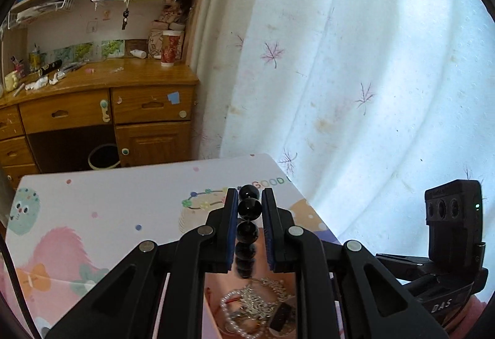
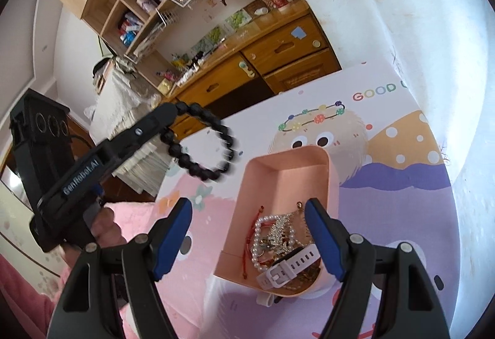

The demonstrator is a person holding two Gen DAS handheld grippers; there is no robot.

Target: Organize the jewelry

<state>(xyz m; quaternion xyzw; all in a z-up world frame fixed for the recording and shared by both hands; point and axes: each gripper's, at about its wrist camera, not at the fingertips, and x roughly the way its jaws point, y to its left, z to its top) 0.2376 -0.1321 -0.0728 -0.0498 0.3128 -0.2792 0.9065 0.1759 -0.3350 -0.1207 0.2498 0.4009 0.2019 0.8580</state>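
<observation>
Above the cartoon-print worktop (image 2: pixel 402 184), the left gripper (image 1: pixel 250 199) is clenched on a black bead bracelet (image 2: pixel 201 142), which hangs in a loop clear of the pink box (image 2: pixel 286 164). The right gripper (image 2: pixel 247 209), its jaws spread and empty, hovers over that box, where a pearl bracelet (image 2: pixel 258 233), a rhinestone piece and a white watch (image 2: pixel 290 267) lie tangled. A sound next move is probably to lower the beads slowly and let the swinging loop settle flat before releasing.
</observation>
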